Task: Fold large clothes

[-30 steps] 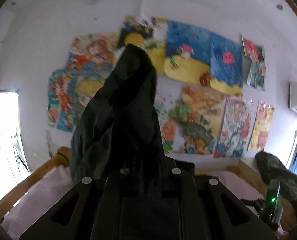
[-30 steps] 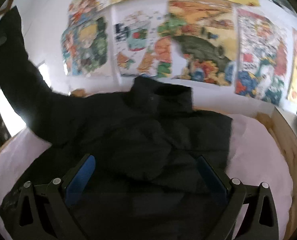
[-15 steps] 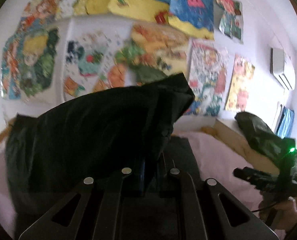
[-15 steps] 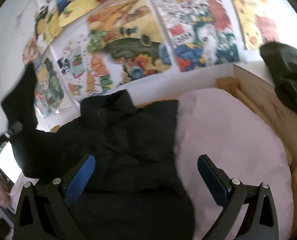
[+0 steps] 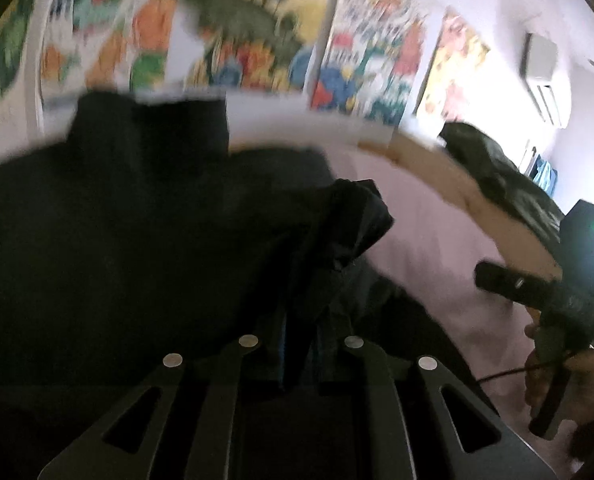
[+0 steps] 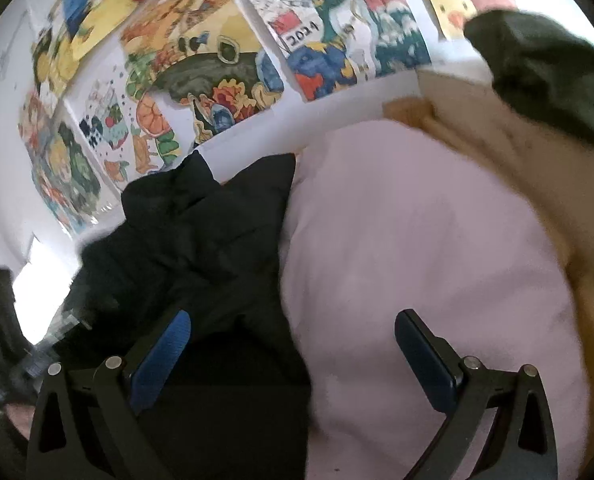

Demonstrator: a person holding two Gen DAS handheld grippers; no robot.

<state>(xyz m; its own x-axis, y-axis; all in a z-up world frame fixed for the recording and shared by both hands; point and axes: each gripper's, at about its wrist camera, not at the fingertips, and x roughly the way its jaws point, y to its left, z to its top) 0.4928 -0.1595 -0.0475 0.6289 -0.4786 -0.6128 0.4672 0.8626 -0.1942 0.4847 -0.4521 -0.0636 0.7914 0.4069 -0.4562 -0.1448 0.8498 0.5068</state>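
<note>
The pink bed (image 6: 417, 240) was the biggest thing, and it filled my right view from 12 o'clock round to 5 o'clock. The wooden bed frame (image 6: 497, 168) ran along its far side at 2 o'clock. My big black jacket (image 6: 217, 248) lay flat on the bed, filling the 9 o'clock side of that view, with its collar (image 5: 153, 128) up at 11 o'clock in my left view, near the wall of paintings (image 6: 225, 48).

A dark green garment (image 6: 545, 80) sat on the frame at 1 o'clock. I thought it could slide down onto the bed if I bumped the frame.

My left gripper (image 5: 297, 344) was clenched on the sleeve (image 5: 337, 232) of the jacket, which stuck up in a bunch at the middle of the left view. I thought the sleeve could land lumpy, because it was all scrunched and not flat. If I let go too soon, it might flop back off the jacket body.

My right gripper (image 6: 293, 344) was released, with its blue pads (image 6: 161, 356) wide apart and nothing between them. It hung over the jacket's edge at 6 o'clock. I thought it could snag the pink sheet too if it pinched there, since the edge and the sheet were touching.

The left view was blurry, so I could not tell how much cloth I held.
</note>
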